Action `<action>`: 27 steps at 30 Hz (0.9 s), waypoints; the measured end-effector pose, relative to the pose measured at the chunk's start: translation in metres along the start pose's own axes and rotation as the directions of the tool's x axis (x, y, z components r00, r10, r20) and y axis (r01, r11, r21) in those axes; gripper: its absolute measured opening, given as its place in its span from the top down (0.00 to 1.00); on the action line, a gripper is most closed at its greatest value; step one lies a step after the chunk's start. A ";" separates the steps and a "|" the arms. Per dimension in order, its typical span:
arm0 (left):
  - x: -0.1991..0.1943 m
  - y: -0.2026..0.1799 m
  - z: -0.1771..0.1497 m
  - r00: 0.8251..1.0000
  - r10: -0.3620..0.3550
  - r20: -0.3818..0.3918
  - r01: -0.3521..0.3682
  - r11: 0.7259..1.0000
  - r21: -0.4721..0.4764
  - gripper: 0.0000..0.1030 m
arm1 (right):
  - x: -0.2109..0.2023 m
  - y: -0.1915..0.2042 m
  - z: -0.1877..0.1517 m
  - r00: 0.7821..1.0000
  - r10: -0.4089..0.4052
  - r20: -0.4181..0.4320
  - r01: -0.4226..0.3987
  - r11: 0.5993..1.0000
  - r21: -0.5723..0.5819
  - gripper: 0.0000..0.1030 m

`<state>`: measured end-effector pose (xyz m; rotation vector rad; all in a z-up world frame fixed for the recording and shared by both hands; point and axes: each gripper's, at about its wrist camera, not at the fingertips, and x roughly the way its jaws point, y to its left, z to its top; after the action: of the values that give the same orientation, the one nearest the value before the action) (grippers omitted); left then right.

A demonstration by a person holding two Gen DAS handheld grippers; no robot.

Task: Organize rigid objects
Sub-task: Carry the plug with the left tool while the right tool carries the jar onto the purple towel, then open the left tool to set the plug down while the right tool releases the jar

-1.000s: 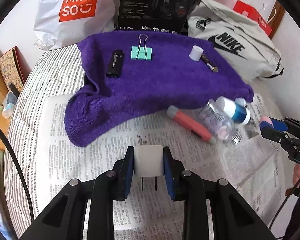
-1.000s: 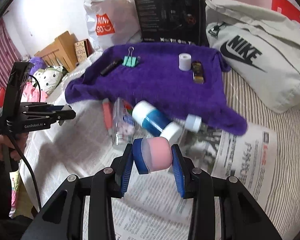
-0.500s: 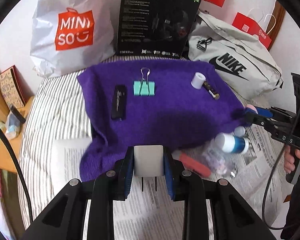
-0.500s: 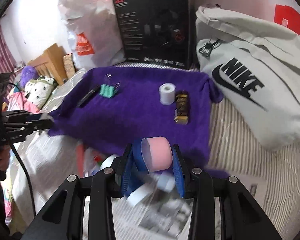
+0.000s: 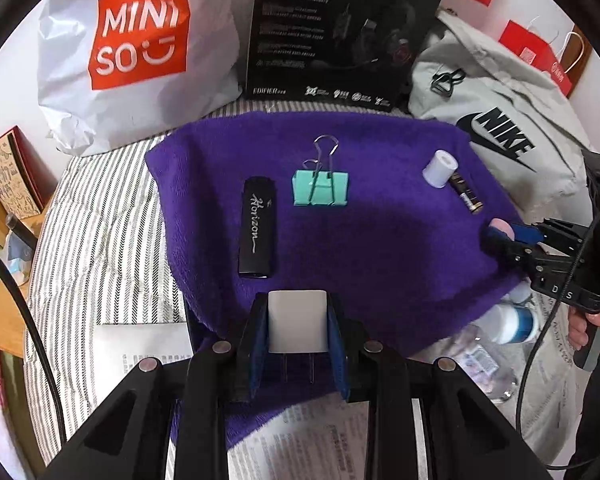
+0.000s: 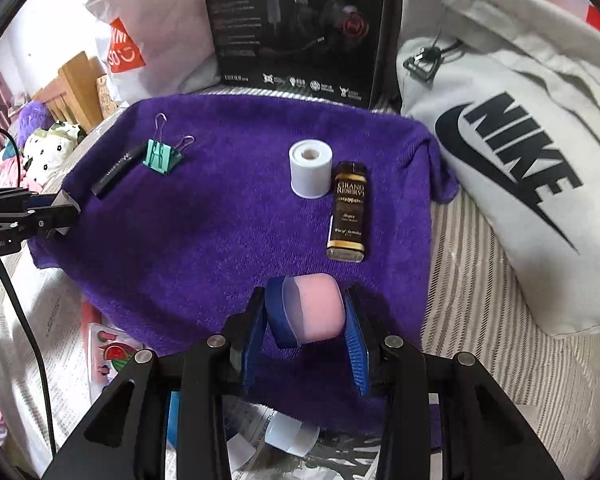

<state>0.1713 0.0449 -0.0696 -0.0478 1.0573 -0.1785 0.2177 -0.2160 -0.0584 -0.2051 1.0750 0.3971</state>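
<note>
Both claws — left [image 5: 298, 330], right [image 6: 306, 320] — have advanced over the purple towel [image 5: 380, 240].

— What can you read from the left tool?
— "MINISO" on the white bag [image 5: 140, 60], far left. "Horizon" on the black stick [image 5: 257, 232] just ahead. "NIKE" on the grey bag [image 5: 500, 128], far right.
— And the box?
— "EDIFIER" on the black box [image 5: 340, 28]; the small bottle [image 6: 347, 212] reads "GRAND RESERVE".

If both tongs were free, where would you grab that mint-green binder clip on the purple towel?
Grip the mint-green binder clip across its folded body's two ends, coming from above. It lies flat on the purple towel; its thin wire handles offer little hold.
</note>
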 end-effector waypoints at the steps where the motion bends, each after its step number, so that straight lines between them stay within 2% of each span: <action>1: 0.003 0.001 0.000 1.000 0.010 -0.005 -0.010 1.000 0.002 0.75 | 0.003 -0.002 0.000 1.000 -0.002 -0.005 0.002 1.000 0.006 0.64; 6: 0.015 0.007 0.003 0.999 0.026 -0.026 -0.026 1.000 0.001 0.75 | 0.005 0.000 0.002 1.000 0.003 0.002 -0.003 1.000 -0.006 0.64; 11: 0.023 -0.001 0.005 0.998 0.051 -0.041 -0.050 0.998 0.045 0.75 | 0.011 0.005 0.003 1.000 -0.011 0.006 0.011 0.999 -0.030 0.63; 13: 0.024 -0.005 0.003 0.997 0.075 -0.033 -0.073 0.995 0.066 0.75 | 0.011 0.004 0.002 1.000 -0.005 0.014 0.006 1.000 -0.025 0.63; 19: 0.024 -0.008 0.001 0.996 0.087 -0.028 -0.085 0.994 0.066 0.75 | 0.011 0.005 0.000 1.000 -0.004 0.014 0.004 0.999 -0.044 0.63; 22: 0.024 -0.011 -0.001 0.996 0.086 -0.039 -0.083 0.994 0.067 0.67 | 0.010 0.004 0.001 0.999 0.032 -0.001 -0.032 0.998 -0.047 0.58; 27: 0.019 -0.010 -0.004 0.997 0.071 -0.043 -0.069 0.997 0.043 0.62 | 0.002 0.003 -0.004 0.999 0.041 0.001 -0.041 0.999 -0.031 0.56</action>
<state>0.1761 0.0318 -0.0868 0.0311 1.0976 -0.1384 0.2144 -0.2143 -0.0623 -0.2103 1.0736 0.4507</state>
